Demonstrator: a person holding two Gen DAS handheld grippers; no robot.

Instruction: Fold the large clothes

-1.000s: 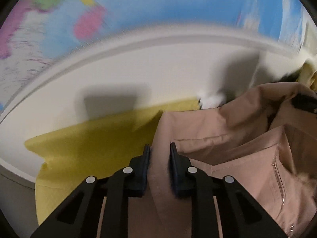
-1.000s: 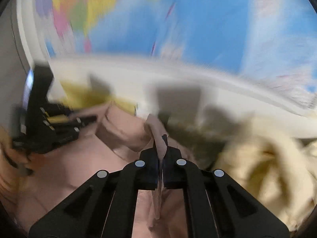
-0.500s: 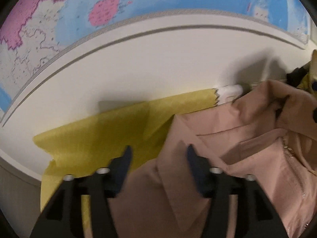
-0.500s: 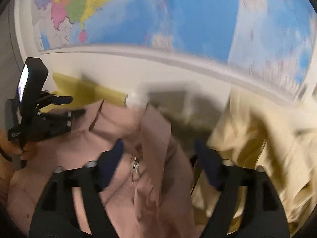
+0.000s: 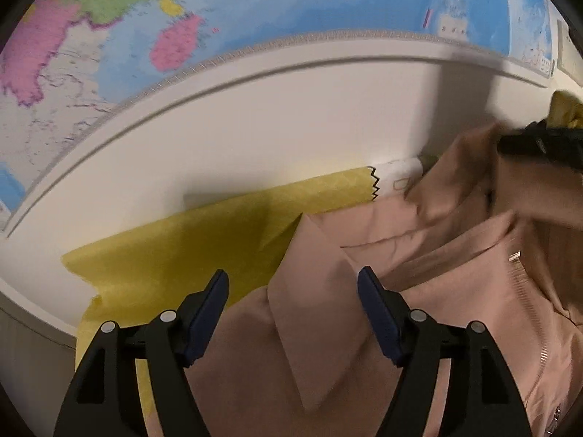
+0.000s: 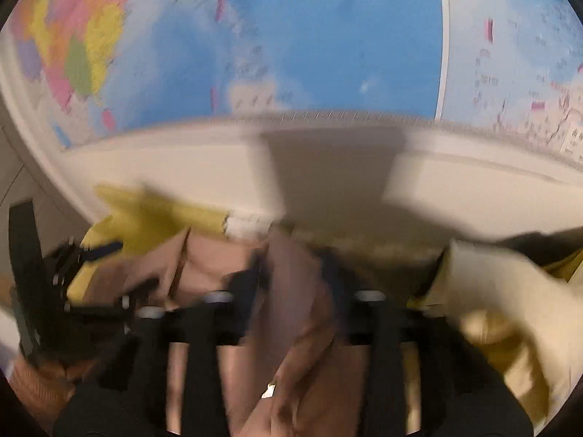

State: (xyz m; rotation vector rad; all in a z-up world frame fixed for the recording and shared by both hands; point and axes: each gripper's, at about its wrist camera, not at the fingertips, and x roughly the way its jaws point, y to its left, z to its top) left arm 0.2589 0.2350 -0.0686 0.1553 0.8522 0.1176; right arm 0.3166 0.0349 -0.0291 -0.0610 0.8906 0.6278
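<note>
- We find bare white tabletop (image 5: 226, 145) along the far left edge, below a coloured wall map (image 5: 255, 3).
- We note a flat yellow cloth (image 5: 175, 251) under the dusty-pink zipped jacket (image 5: 328, 327), which lies across the table, collar towards the wall.
- The left gripper (image 5: 293, 306) hangs over the jacket's left flap; its jaws are opening wide and the pads stand clear of the fabric.
- The right gripper (image 6: 295, 284) straddles a raised pink fold; its jaws are closing, but blur hides whether the pads touch.
- We record a cream garment heap (image 6: 503, 309) crowding the right side.
</note>
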